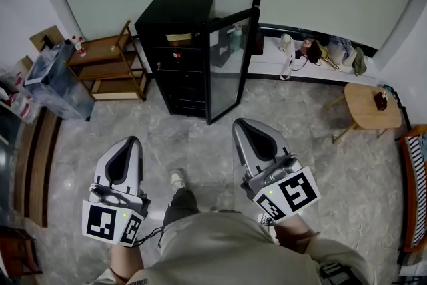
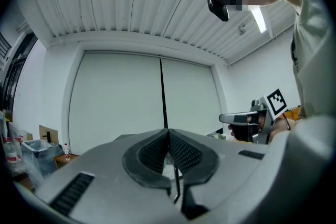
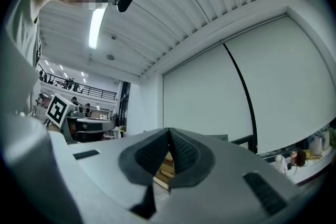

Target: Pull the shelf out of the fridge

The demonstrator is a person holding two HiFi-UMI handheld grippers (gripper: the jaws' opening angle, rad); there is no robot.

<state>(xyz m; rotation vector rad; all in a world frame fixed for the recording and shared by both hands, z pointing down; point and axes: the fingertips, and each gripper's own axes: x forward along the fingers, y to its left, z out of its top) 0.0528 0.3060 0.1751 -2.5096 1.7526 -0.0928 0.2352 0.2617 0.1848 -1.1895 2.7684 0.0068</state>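
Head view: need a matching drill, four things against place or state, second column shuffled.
Things:
1. fridge door
2. wooden rack
3. stool
4. left gripper

Place or state:
a. shut, nothing between the jaws
b. swung open
c. left of the fridge
d. on the floor at the right, well away from the fridge

Pairs: 1-b, 2-c, 3-d, 4-a
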